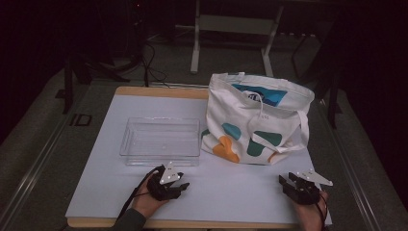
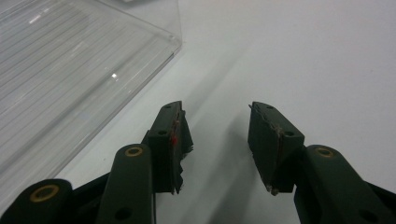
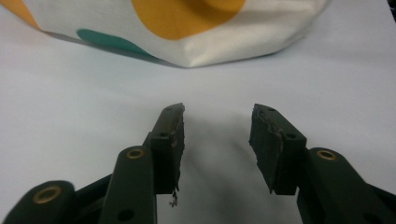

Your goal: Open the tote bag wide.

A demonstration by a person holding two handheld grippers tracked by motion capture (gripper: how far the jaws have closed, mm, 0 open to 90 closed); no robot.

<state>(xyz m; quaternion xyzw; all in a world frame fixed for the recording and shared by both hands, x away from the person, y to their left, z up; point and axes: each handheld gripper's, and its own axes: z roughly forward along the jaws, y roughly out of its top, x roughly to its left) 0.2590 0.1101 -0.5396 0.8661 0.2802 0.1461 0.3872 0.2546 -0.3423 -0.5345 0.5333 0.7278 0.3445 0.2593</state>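
Tote bag [image 1: 250, 120] of cream cloth, printed with orange and teal blobs, stands on the right half of the white desk [image 1: 240, 192], its handles flopped over the front and its mouth gaping upward. Beside it on the left, nearly touching its lower edge, sits a clear plastic tray [image 1: 160, 140], shallow and rectangular.

Both hands rest at the near edge of the desk. The left gripper [image 1: 182, 186] lies just in front of the tray's near wall, pointing toward the right. In the left gripper view its fingers [image 2: 170, 140] stand about half apart with nothing between them but bare desk, and the tray's corner [image 2: 175, 44] sits ahead and to the left of them, close but not touching.

The right gripper [image 1: 285, 184] sits near the right front corner of the desk, pointing left and slightly away from the person. Its fingers [image 3: 170, 140] are likewise about half open and hold nothing. In the right gripper view the bag's bottom edge [image 3: 187, 51] lies straight ahead of them, near but apart, with white desk between.
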